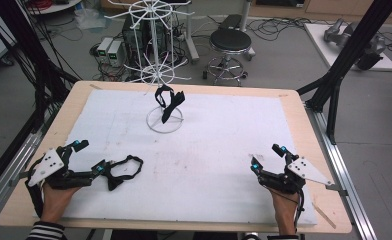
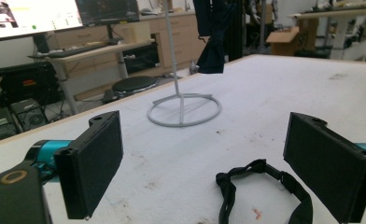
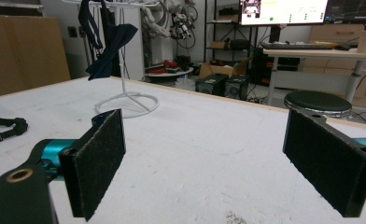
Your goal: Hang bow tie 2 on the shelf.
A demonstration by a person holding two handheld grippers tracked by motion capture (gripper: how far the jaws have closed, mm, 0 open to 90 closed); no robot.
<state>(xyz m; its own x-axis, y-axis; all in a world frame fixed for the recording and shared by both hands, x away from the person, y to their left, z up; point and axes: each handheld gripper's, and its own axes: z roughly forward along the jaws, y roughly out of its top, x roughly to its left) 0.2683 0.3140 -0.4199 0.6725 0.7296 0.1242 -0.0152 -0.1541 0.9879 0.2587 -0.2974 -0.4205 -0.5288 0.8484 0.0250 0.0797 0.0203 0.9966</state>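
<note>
At far left on the white mat (image 1: 219, 165): left gripper (image 1: 86, 159), jaws spread wide, nothing between them yet. Just right of it, almost touching the near jaw: black strap loop (image 1: 125, 169), lying flat and slack; seen low between the jaws in the left gripper view (image 2: 260, 184). Probably light, soft, floppy; best pinched across a single strand of webbing near the buckle, not the whole loop. Further right, mid-table toward the back: white wire stand (image 1: 156, 55) with another dark cloth piece (image 1: 170, 103) hanging. At far right: right gripper (image 1: 268, 159), jaws likewise apart, empty, well away from the strap.
</note>
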